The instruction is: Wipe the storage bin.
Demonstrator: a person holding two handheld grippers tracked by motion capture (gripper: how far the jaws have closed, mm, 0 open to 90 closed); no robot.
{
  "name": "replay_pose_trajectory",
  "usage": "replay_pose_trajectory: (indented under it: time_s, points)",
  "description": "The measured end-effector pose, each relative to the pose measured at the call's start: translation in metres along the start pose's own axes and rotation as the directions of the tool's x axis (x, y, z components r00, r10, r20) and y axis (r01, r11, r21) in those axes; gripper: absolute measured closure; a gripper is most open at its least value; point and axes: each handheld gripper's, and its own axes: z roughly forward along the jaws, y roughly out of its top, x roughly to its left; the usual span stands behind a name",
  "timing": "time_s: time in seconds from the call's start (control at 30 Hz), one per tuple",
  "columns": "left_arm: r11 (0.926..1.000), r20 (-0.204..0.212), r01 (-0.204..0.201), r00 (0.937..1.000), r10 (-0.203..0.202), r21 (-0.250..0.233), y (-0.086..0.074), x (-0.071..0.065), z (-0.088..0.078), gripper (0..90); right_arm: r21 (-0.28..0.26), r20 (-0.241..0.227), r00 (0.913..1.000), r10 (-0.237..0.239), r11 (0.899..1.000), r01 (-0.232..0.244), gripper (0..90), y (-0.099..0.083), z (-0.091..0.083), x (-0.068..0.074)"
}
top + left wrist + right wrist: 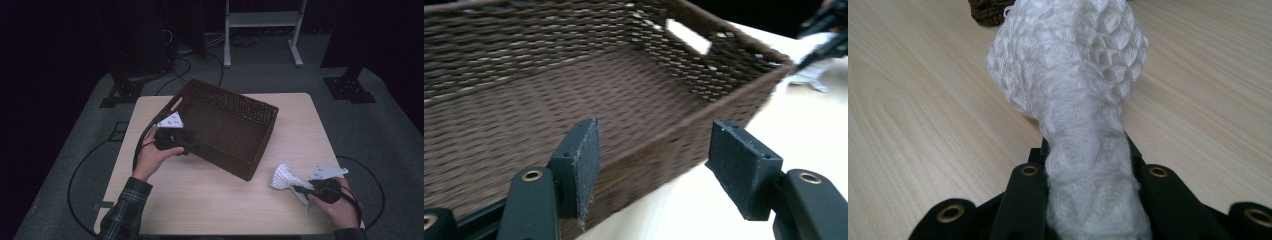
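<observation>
1. The white knitted cloth [1075, 100] lies near the right front of the table [210, 195], bunched into a soft, waffle-textured wad with a narrowed tail. That tail is pinched between the jaws of the right gripper [300, 189], closed tight on it, probably so the cloth can be lifted in one piece.
2. The cloth rests just right of the brown woven basket [227, 127], clear of its near corner, so it is not yet inside.
3. The basket sits mid-table, turned at an angle, with nothing showing inside it.
4. The left gripper [654, 165] hangs at the basket's left near rim, jaws partly open, holding nothing, the rim [659, 145] between them untouched; likely placed to steady it.
</observation>
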Motion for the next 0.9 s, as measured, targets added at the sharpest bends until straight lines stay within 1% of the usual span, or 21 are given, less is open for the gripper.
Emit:
replay_pose_trajectory:
  time_s: [0.23, 0.3, 0.4, 0.53, 0.63, 0.77, 0.83, 0.9]
  points:
    - [0.9993, -0.061, 0.019, 0.9980, -0.017, 0.032, -0.006, 0.024, -0.008, 33.4, -0.001, -0.001, 1.0000, 0.002, 1.000, -0.002, 73.7, 0.000, 0.001, 0.000]
    - [0.9992, -0.070, 0.023, 0.9973, -0.021, 0.033, -0.009, 0.030, -0.008, 32.5, 0.003, -0.001, 1.0000, 0.001, 1.000, -0.001, 73.7, 0.000, 0.001, 0.000]
    - [0.9983, -0.089, 0.029, 0.9957, -0.024, 0.051, -0.013, 0.038, -0.006, 31.6, 0.000, -0.001, 1.0000, 0.003, 1.000, -0.003, 73.7, 0.000, 0.001, 0.000]
    - [0.9969, -0.125, 0.039, 0.9918, -0.030, 0.069, -0.018, 0.047, -0.004, 31.0, 0.003, 0.000, 1.0000, 0.002, 1.000, -0.002, 73.7, -0.001, 0.001, 0.000]
    - [0.9959, -0.127, 0.044, 0.9914, -0.034, 0.079, -0.022, 0.053, -0.001, 30.2, 0.006, 0.000, 1.0000, 0.002, 1.000, -0.002, 73.7, -0.001, 0.001, 0.000]
    - [0.9966, -0.122, 0.046, 0.9918, -0.038, 0.068, -0.024, 0.057, 0.002, 29.6, 0.004, 0.001, 1.0000, 0.002, 1.000, -0.002, 73.7, -0.001, 0.002, 0.000]
    - [0.9966, -0.117, 0.050, 0.9923, -0.042, 0.066, -0.024, 0.057, 0.003, 29.2, 0.005, 0.001, 1.0000, 0.002, 1.000, -0.002, 73.7, -0.001, 0.001, 0.000]
    - [0.9965, -0.121, 0.043, 0.9920, -0.034, 0.072, -0.024, 0.055, 0.003, 29.6, 0.006, 0.001, 1.0000, 0.002, 1.000, -0.002, 73.7, -0.001, 0.001, 0.000]
